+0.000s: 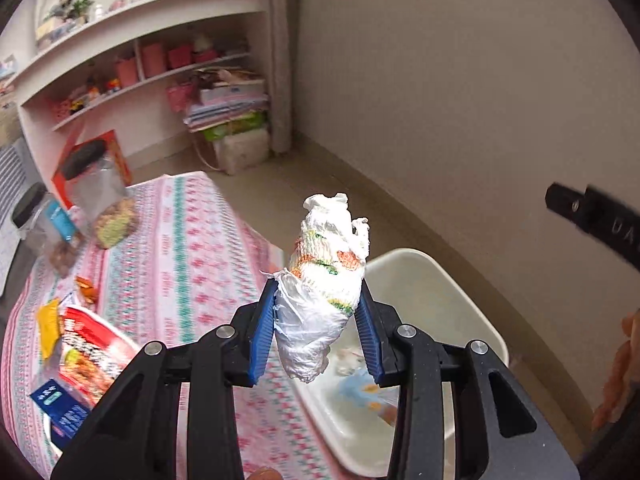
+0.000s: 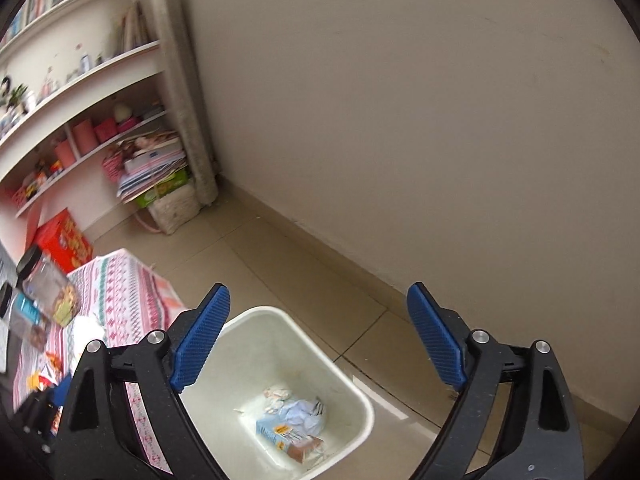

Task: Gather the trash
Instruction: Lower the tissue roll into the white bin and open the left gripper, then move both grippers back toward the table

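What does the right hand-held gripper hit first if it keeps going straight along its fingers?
Likely nothing until the floor beyond the white bin. The right hand-held gripper is open and empty; the bin's opening sits below the line between its fingers, so it would probably pass over the far rim, though depth is hard to judge.

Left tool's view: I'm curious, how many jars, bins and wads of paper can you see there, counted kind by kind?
Clear jars with black lids: 2
White bin: 1
Crumpled paper wad: 1
Total: 4
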The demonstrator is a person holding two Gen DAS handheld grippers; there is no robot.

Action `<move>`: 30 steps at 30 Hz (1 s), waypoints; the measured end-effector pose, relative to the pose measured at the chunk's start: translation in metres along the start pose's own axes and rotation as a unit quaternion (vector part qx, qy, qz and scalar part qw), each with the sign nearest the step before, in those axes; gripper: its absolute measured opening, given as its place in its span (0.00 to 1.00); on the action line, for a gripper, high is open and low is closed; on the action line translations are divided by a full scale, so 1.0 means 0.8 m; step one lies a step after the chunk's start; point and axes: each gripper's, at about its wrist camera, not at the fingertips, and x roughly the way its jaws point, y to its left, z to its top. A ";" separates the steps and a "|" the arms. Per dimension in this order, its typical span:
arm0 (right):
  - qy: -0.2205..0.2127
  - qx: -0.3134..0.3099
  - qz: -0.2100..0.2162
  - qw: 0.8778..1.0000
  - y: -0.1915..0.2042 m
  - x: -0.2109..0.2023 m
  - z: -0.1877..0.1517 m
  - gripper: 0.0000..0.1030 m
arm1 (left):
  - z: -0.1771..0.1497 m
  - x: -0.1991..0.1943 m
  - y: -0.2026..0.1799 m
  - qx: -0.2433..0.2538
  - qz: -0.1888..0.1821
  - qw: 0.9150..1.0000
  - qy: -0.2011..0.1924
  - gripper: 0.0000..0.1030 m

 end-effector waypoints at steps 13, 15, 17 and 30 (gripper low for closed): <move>-0.004 0.035 -0.037 0.999 -0.055 0.004 0.007 0.88 | 0.001 0.017 -0.057 0.026 -0.029 0.999 0.012 0.61; -0.005 0.034 -0.038 0.999 -0.055 0.004 0.008 0.89 | 0.000 0.014 -0.058 0.030 -0.024 0.999 0.008 0.61; -0.007 0.033 -0.038 0.999 -0.053 0.004 0.007 0.92 | 0.002 0.012 -0.054 0.032 -0.019 0.999 0.004 0.62; -0.027 -0.007 -0.026 0.999 0.018 0.000 0.003 0.93 | 0.013 -0.002 0.005 0.041 0.028 0.999 -0.020 0.66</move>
